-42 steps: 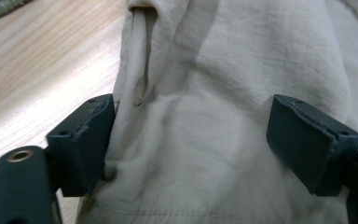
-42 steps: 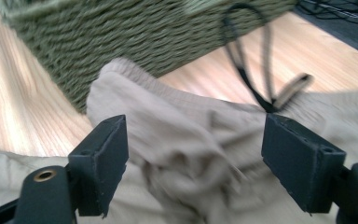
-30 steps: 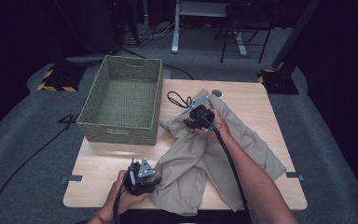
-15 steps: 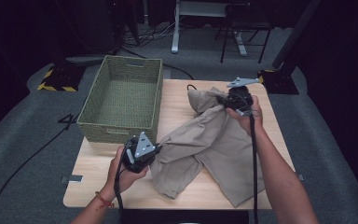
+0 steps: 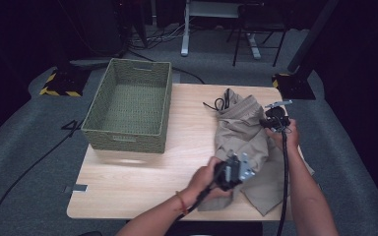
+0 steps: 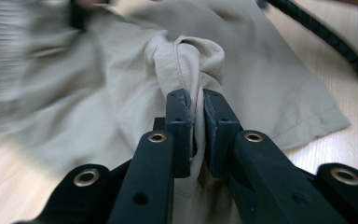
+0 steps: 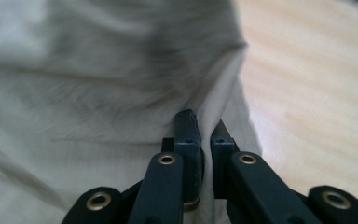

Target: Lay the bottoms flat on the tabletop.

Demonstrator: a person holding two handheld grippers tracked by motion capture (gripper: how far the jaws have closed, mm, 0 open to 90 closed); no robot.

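Clamping tight, the left gripper (image 6: 198, 116) is pinching a bunched fold of the beige garment (image 6: 261, 74) near the table's (image 5: 142, 182) front edge. Farther back, the right gripper (image 7: 205, 135) is likewise biting a cloth edge — its jaws nearly meeting. Between them the garment is lying rumpled on the table's right half — the woven basket (image 5: 128, 140) is sitting well apart at left.

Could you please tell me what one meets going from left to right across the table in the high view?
Woven basket → left gripper, shut on the beige garment → right gripper, pinching the same garment at its right side.
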